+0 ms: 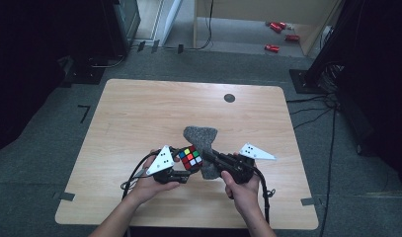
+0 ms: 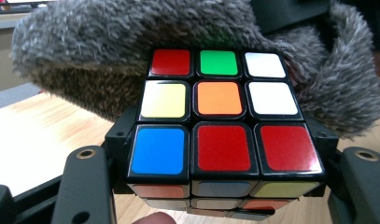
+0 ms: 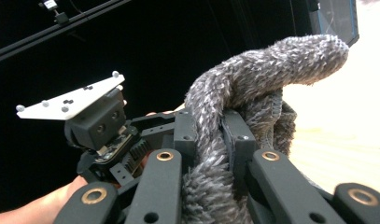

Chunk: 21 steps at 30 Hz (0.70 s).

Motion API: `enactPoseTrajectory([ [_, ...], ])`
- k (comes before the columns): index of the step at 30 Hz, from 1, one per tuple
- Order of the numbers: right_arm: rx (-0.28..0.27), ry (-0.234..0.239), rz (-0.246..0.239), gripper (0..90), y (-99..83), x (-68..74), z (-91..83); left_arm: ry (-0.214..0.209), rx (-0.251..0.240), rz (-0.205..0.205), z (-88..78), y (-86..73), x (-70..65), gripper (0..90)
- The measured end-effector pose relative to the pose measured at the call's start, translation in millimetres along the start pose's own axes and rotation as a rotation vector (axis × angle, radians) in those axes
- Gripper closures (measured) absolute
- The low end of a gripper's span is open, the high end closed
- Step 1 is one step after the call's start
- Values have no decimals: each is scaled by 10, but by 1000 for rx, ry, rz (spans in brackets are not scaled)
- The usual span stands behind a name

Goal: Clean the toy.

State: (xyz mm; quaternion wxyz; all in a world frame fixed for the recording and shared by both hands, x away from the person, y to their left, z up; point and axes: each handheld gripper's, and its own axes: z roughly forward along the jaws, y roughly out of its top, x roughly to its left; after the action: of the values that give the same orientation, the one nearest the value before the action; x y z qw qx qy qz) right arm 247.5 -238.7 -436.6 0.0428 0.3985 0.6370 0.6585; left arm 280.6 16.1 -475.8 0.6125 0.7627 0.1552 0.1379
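Low centre of the high view: I had the left gripper [image 1: 182,165] clamped on a scrambled plastic puzzle cube with coloured squares [image 1: 190,157], its jaws pressed against opposite sides of the cube, held above the pale wooden table [image 1: 139,113]. In the left gripper view the cube [image 2: 220,116] sat mid-frame, red, green and white squares along its top row. My right gripper [image 1: 212,159] pinched a fuzzy grey cloth [image 1: 202,140] just right of the cube; the cloth [image 3: 234,93] bunched between those jaws and draped over the cube's far edge.
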Motion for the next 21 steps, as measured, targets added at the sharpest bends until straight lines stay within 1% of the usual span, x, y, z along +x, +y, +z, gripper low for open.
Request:
enactPoseTrajectory([
  [1,-3,2,4,793,-4,-8,0,3,-6,3,-5,6,2,346],
  [2,-5,6,21,794,-11,-35,-1,4,-12,-1,-17,14,7,345],
  [4,7,-3,53,794,-46,-122,-2,3,-36,-25,-51,36,38,345],
  [5,10,-2,66,795,-60,-155,-5,3,-53,-49,-76,53,67,346],
  [6,12,1,90,795,-82,-204,-10,-1,-63,-64,-95,64,86,346],
  [7,17,-1,96,795,-94,-229,-11,-9,-86,-95,-129,80,120,346],
  [8,28,-10,95,795,-113,-257,-6,-14,-103,-118,-149,89,141,346],
  [9,32,-14,92,795,-128,-268,0,-21,-126,-150,-172,99,164,346],
  [10,41,-14,80,797,-151,-277,14,-21,-147,-171,-194,109,187,346],
  [11,61,-9,63,799,-183,-270,43,-10,-153,-175,-207,118,202,346],
  [12,70,15,41,800,-221,-247,82,-4,-151,-175,-212,121,206,346],
  [13,74,29,33,800,-236,-234,100,8,-150,-180,-217,123,213,346],
  [15,96,79,-2,800,-290,-167,170,12,-151,-205,-230,121,232,345],
  [16,109,95,-28,799,-313,-129,201,12,-152,-217,-234,121,240,346],
  [18,138,126,-78,797,-363,-57,258,11,-151,-228,-245,122,251,345],
  [20,155,131,-126,793,-384,-8,282,0,-153,-237,-248,123,252,346],
  [21,152,124,-145,791,-381,10,279,-4,-152,-235,-249,122,251,346],
])
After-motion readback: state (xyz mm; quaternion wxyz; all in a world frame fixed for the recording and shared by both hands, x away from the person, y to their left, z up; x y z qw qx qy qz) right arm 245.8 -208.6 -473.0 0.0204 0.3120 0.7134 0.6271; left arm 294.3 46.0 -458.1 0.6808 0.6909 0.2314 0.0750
